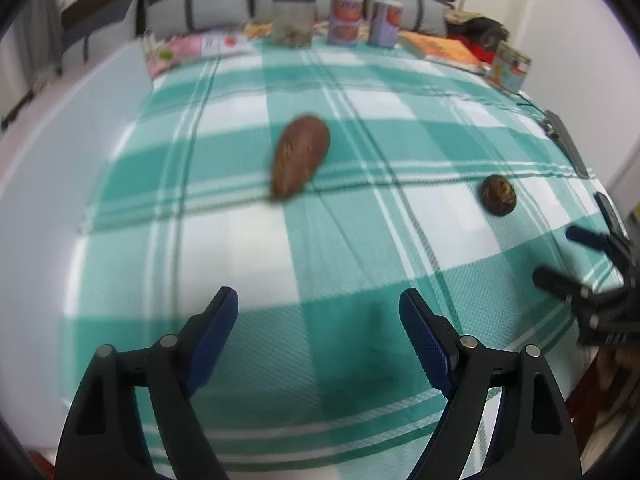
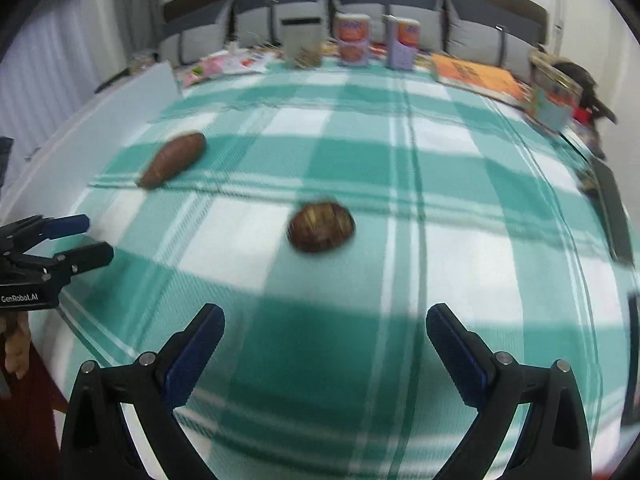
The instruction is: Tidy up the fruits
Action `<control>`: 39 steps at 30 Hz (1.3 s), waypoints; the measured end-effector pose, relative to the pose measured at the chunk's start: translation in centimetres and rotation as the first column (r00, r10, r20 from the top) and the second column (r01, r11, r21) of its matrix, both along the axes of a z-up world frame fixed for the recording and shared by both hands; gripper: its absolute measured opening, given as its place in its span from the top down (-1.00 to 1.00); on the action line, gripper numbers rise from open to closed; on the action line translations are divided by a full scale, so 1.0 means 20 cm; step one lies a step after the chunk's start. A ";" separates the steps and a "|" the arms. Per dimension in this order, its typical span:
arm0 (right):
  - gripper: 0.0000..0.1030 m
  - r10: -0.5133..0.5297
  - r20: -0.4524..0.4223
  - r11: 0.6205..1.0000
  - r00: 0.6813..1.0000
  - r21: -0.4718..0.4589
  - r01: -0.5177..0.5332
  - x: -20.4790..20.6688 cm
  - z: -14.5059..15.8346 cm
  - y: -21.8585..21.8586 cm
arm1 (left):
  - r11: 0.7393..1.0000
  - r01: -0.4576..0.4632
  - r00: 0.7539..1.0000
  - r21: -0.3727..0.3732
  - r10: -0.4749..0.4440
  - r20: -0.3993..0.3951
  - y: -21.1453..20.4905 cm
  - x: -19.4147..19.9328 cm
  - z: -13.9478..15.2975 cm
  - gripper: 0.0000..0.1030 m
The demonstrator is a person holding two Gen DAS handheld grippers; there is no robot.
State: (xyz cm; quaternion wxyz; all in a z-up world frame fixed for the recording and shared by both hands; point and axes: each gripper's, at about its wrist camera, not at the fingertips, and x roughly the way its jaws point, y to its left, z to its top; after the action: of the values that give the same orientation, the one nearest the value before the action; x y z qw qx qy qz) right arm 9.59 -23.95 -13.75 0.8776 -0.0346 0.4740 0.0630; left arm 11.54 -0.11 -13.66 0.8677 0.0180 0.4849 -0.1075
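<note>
A long reddish-brown sweet potato lies on the green-and-white checked cloth, ahead of my left gripper, which is open and empty above the cloth. A small round dark brown fruit lies to its right. In the right wrist view the round fruit lies ahead of my right gripper, which is open and empty. The sweet potato is far left there. My left gripper shows at that view's left edge; my right gripper shows at the left wrist view's right edge.
Along the table's far edge stand a clear jar, two cartons, books and a small box. Grey chairs stand behind. A dark flat object lies at the right edge.
</note>
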 end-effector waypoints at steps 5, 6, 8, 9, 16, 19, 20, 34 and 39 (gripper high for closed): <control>-0.95 0.000 0.030 0.998 1.000 -0.066 0.002 -0.03 -0.06 0.02 | 0.997 -0.039 0.999 0.069 0.039 0.005 -0.04 -0.04 -0.07 -0.82; -0.99 -0.005 0.038 0.998 0.999 -0.063 0.008 -0.03 -0.06 0.02 | 0.997 -0.050 0.999 0.064 0.050 0.002 -0.03 -0.04 -0.07 -0.83; -0.99 -0.025 0.042 0.999 0.999 -0.030 0.027 -0.03 -0.08 0.01 | 0.996 -0.049 0.999 0.070 0.049 0.010 -0.04 -0.04 -0.08 -0.89; -1.00 -0.036 0.045 0.999 0.998 -0.001 0.036 -0.03 -0.09 -0.01 | 0.996 -0.047 0.999 0.072 0.046 0.022 -0.04 -0.05 -0.08 -0.90; -1.00 -0.013 0.066 1.000 0.998 -0.009 0.013 -0.02 -0.09 0.01 | 0.996 -0.044 0.998 0.076 0.041 0.048 -0.04 -0.07 -0.09 -0.93; -1.00 -0.010 0.067 1.000 0.998 -0.009 0.011 -0.02 -0.09 0.01 | 0.996 -0.049 0.997 0.077 0.044 0.062 -0.04 -0.07 -0.10 -0.94; -1.00 -0.009 0.067 1.000 0.998 -0.009 0.009 -0.02 -0.09 0.01 | 0.996 -0.049 0.997 0.077 0.044 0.063 -0.04 -0.07 -0.10 -0.95; -1.00 -0.009 0.067 1.000 0.998 -0.009 0.009 -0.02 -0.09 0.01 | 0.996 -0.048 0.997 0.079 0.043 0.062 -0.04 -0.07 -0.10 -0.95; -1.00 -0.009 0.068 1.000 0.998 -0.009 0.010 -0.02 -0.09 0.01 | 0.996 -0.048 0.997 0.079 0.043 0.063 -0.04 -0.07 -0.10 -0.95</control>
State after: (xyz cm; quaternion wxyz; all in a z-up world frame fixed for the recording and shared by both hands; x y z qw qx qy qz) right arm 9.13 -23.75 -15.63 0.8932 -0.0386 0.4446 0.0554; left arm 10.20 -1.00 -15.66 0.8829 0.0451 0.4625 -0.0676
